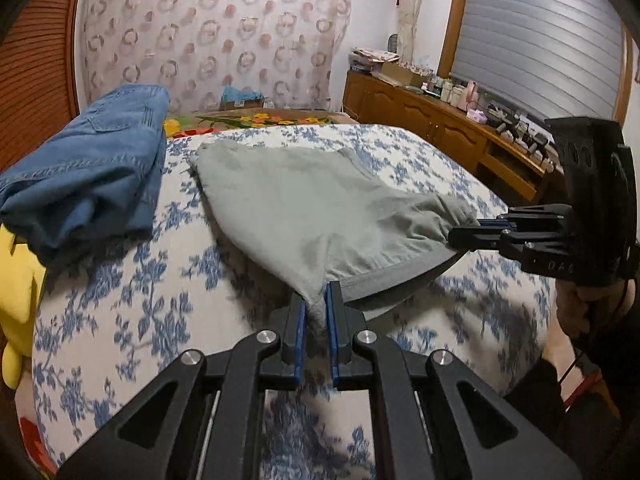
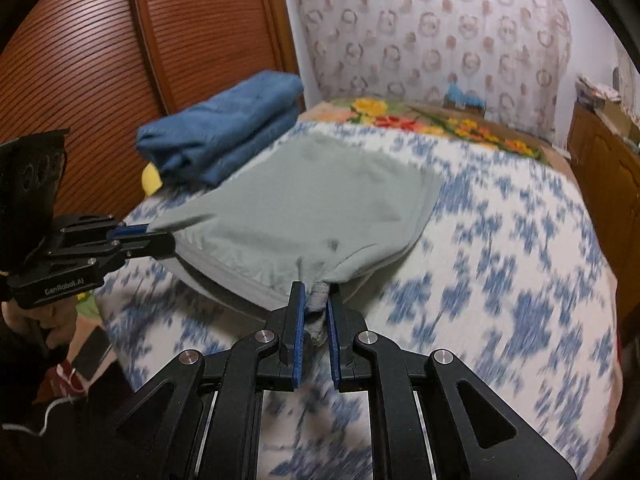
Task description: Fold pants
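Grey-green pants (image 1: 304,204) lie spread on the bed, their near edge lifted off the cover and stretched between both grippers. My left gripper (image 1: 317,300) is shut on one gathered corner of the pants. My right gripper (image 1: 466,232) comes in from the right side of the left wrist view, shut on the other corner. In the right wrist view the pants (image 2: 320,208) fan out ahead, my right gripper (image 2: 318,300) pinches a bunch of cloth, and my left gripper (image 2: 156,236) holds the far corner at the left.
Folded blue jeans (image 1: 92,168) sit at the bed's left side by a yellow plush toy (image 1: 16,296). The bed cover (image 1: 140,300) is white with blue flowers. A wooden cabinet (image 1: 440,128) with clutter runs along the right; a slatted wooden door (image 2: 100,52) stands at the left.
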`<state>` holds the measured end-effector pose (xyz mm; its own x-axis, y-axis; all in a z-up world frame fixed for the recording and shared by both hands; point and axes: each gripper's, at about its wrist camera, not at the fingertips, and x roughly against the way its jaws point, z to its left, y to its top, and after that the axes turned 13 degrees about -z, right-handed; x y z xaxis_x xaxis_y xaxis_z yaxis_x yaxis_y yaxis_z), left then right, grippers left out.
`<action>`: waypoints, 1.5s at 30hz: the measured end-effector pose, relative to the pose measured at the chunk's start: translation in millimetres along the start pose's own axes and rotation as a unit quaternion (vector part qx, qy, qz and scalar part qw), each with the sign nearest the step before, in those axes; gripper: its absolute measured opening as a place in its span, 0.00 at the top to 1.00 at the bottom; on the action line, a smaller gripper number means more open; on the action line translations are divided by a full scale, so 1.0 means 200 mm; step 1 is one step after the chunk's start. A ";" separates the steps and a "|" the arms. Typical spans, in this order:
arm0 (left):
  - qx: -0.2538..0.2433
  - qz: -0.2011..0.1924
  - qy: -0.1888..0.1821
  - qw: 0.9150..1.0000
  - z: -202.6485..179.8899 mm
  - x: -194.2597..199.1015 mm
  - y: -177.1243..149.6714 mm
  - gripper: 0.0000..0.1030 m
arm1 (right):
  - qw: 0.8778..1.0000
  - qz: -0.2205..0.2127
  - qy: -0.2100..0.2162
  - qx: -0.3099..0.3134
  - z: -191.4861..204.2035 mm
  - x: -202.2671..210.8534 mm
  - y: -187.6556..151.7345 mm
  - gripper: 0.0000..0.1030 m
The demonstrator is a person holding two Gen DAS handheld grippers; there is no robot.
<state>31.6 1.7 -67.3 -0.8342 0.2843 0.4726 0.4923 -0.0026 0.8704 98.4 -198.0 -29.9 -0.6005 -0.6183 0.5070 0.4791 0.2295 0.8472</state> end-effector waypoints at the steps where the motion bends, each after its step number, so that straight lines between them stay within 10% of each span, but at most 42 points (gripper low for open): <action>1: 0.003 0.002 0.001 1.000 0.00 0.01 -0.02 0.94 | 1.000 0.000 0.002 -0.005 0.01 0.00 -0.01 0.93; 17: 0.046 0.015 -0.006 0.999 0.06 0.05 -0.09 0.81 | 0.999 0.016 -0.022 -0.019 0.02 -0.03 -0.17 0.90; 27: 0.059 0.029 0.014 0.998 0.11 -0.03 -0.11 0.72 | 0.999 0.018 -0.030 -0.017 0.03 0.00 -0.20 0.61; 41: 0.066 0.031 0.018 0.997 0.11 -0.06 -0.17 0.72 | 0.998 0.024 -0.041 -0.034 0.00 -0.08 -0.21 0.60; 45: 0.060 0.027 0.020 0.998 0.10 -0.06 -0.18 0.72 | 0.999 0.024 -0.041 -0.018 0.03 -0.08 -0.22 0.74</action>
<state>28.9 17.0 -106.9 -0.8140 0.2487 0.5249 0.5603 0.0979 0.8225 84.0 -194.0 -74.1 -0.6256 -0.5436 0.5596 0.5300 0.2302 0.8162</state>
